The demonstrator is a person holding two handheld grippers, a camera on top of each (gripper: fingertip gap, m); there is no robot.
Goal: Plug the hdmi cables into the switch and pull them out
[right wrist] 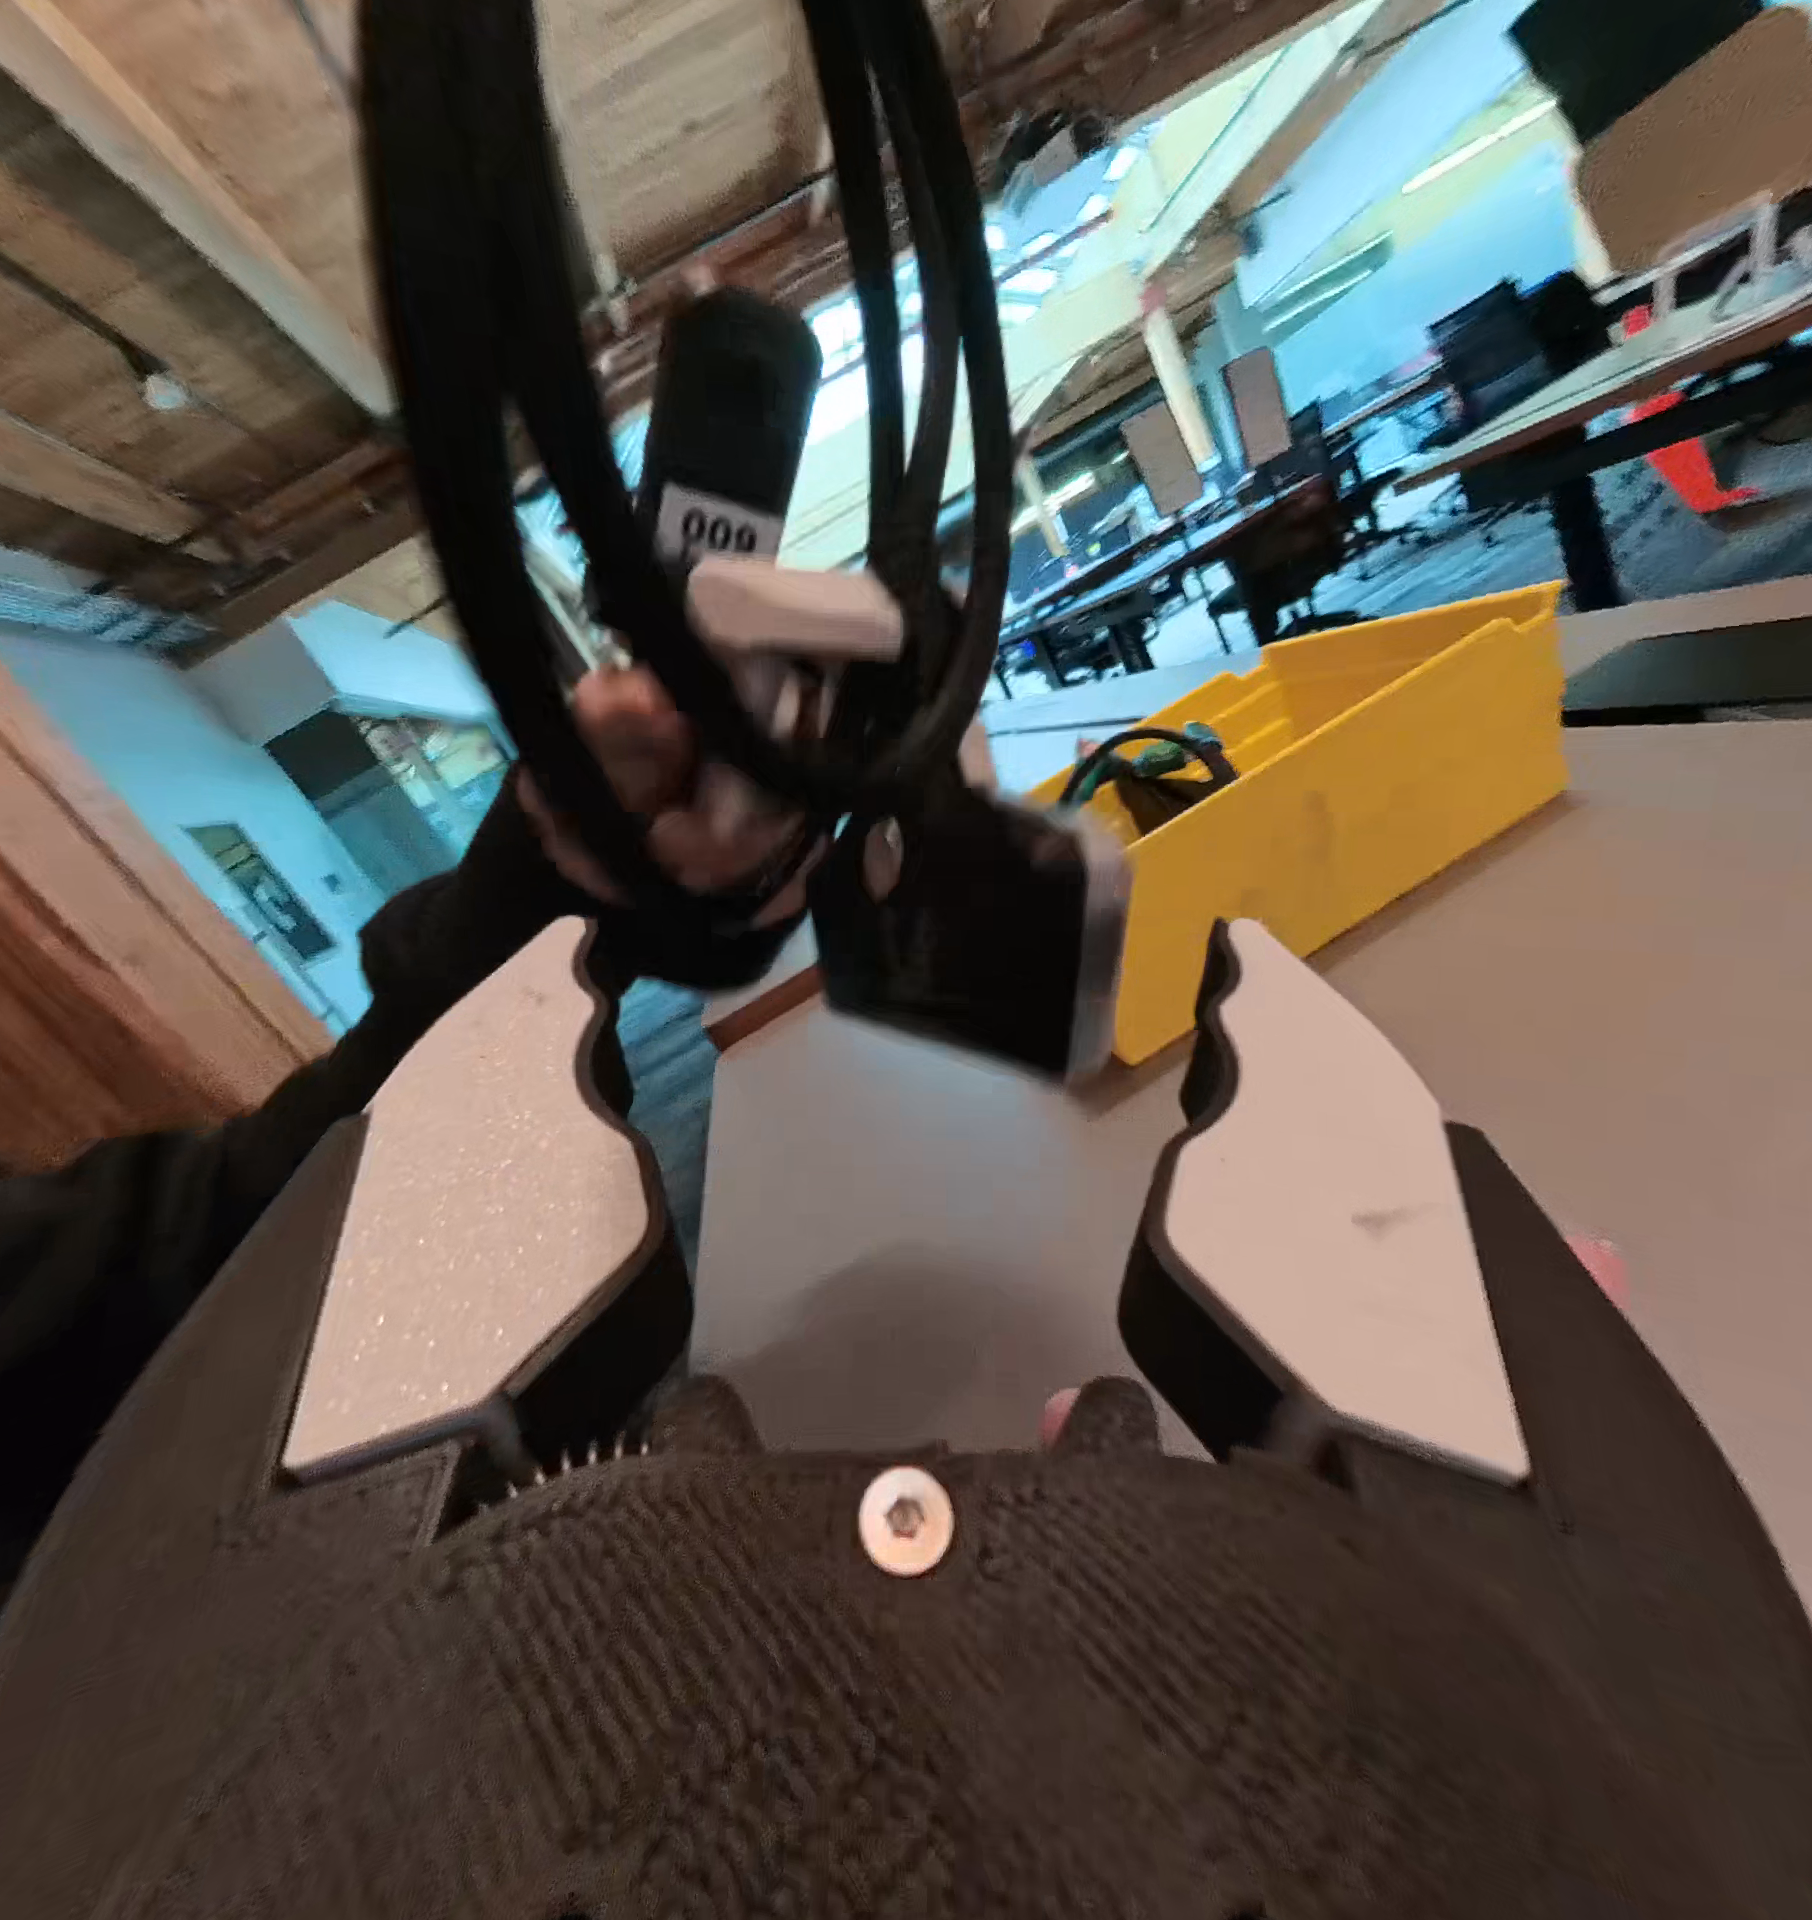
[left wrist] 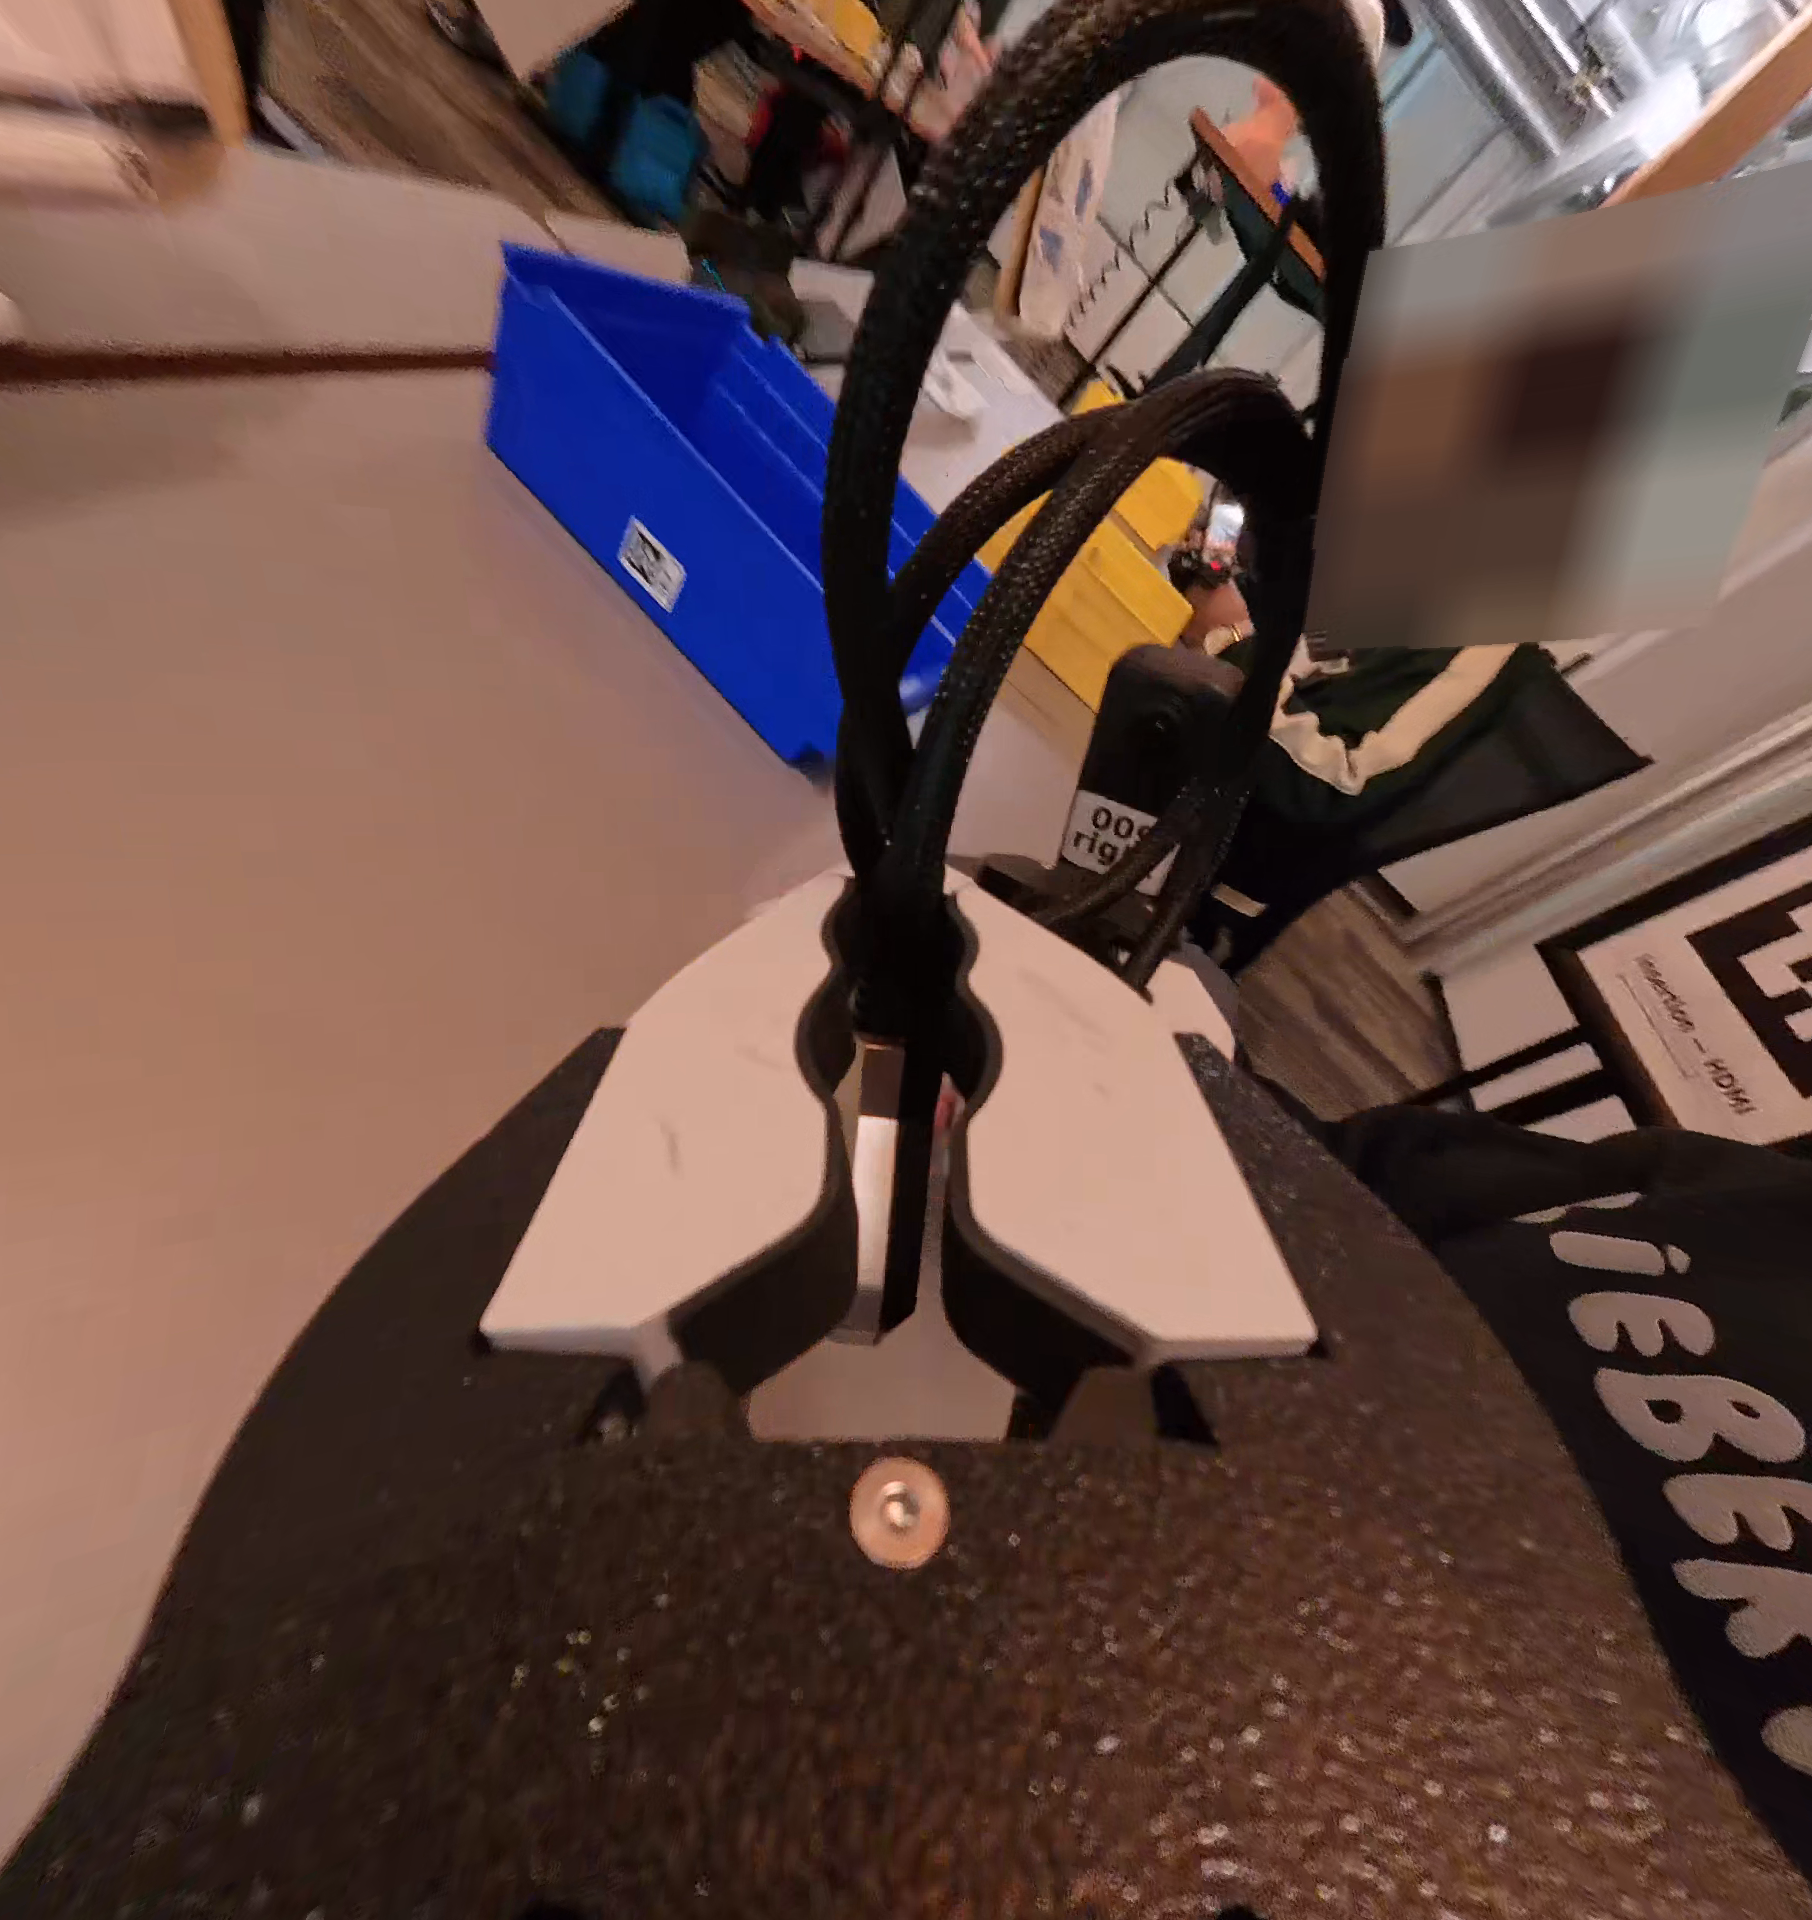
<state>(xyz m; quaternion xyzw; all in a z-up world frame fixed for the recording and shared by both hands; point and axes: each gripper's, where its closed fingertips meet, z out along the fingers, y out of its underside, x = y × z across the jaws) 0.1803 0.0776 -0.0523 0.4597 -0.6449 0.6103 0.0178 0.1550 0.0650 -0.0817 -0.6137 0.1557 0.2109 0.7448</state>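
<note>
Left hand-held gripper (left wrist: 897,1039) pinches cable plug (left wrist: 886,1195), long axis along its fingers. Right hand-held gripper (right wrist: 907,1039) spread wide; switch (right wrist: 969,935) dangles just ahead, between its fingertips.

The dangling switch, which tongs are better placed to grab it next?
Probably the right tongs: they are open, empty, and the black switch hangs just beyond their tips. The left tongs are shut on the cable plug, so they are occupied.

Both wrist cameras close behind their fingers, facing each other, sharing yellow bin (left wrist: 1099,592), cables (right wrist: 445,364)
</note>
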